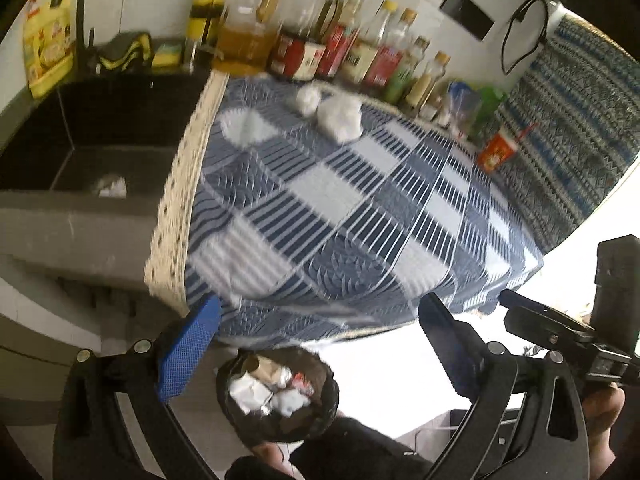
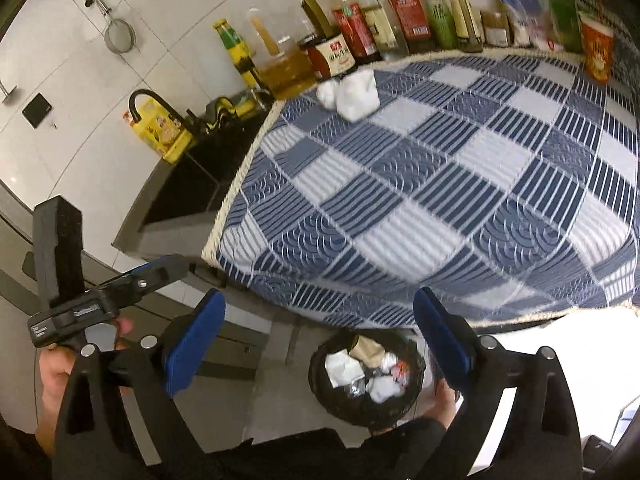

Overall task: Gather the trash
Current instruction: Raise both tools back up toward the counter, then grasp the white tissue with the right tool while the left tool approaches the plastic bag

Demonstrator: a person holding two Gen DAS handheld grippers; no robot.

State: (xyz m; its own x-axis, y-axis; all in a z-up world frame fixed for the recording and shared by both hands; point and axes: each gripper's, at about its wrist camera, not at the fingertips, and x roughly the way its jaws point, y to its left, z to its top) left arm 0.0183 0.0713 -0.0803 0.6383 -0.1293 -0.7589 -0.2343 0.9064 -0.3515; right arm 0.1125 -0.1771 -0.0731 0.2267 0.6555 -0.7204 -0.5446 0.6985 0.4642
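Two crumpled white paper wads [image 1: 338, 114] lie at the far side of the blue checked tablecloth [image 1: 360, 216], near the bottles; they also show in the right wrist view [image 2: 356, 92]. A black-lined trash bin [image 1: 280, 394] holding paper scraps stands on the floor below the table's near edge, also in the right wrist view [image 2: 368, 380]. My left gripper [image 1: 320, 340] is open and empty above the bin. My right gripper [image 2: 320, 332] is open and empty over the table's near edge. Another white wad [image 1: 110, 186] lies in the sink.
A row of sauce and oil bottles [image 2: 360, 28] lines the wall behind the table. A black sink [image 1: 100, 128] with a faucet sits left of the table. A red cup [image 1: 496, 152] with a straw and food bags [image 2: 540, 12] stand at the far right.
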